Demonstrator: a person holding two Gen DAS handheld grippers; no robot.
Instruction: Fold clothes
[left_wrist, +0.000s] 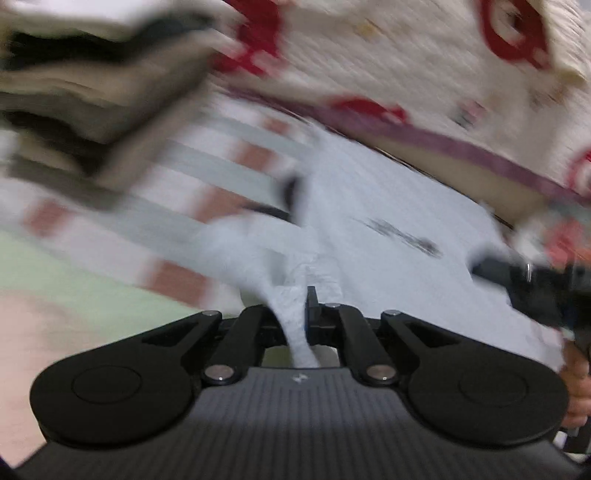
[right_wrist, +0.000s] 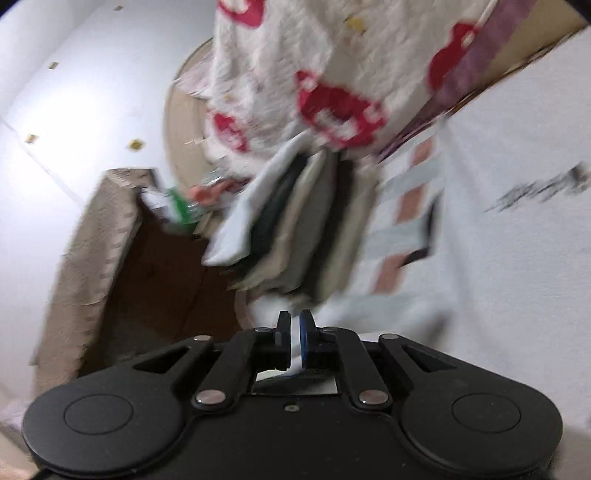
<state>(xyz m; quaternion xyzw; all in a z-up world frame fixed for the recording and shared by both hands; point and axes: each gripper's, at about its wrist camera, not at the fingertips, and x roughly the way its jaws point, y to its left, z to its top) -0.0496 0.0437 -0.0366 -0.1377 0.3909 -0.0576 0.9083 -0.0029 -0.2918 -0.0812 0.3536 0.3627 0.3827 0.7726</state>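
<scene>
Soft white shirt (left_wrist: 388, 206), pinched at both ends.
Left gripper (left_wrist: 295, 310) clamped on bunched cloth, right gripper (right_wrist: 294, 328) on thin hem; light, limp, sags — best held at edges.

Heavy motion blur both views; bright, even light, fisheye-warped edges.

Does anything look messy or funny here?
Nothing looks broken or spilled. The white shirt is bunched where the left gripper pinches it, the right gripper grips another edge, and the folded stack looks uneven, though blurred.
</scene>
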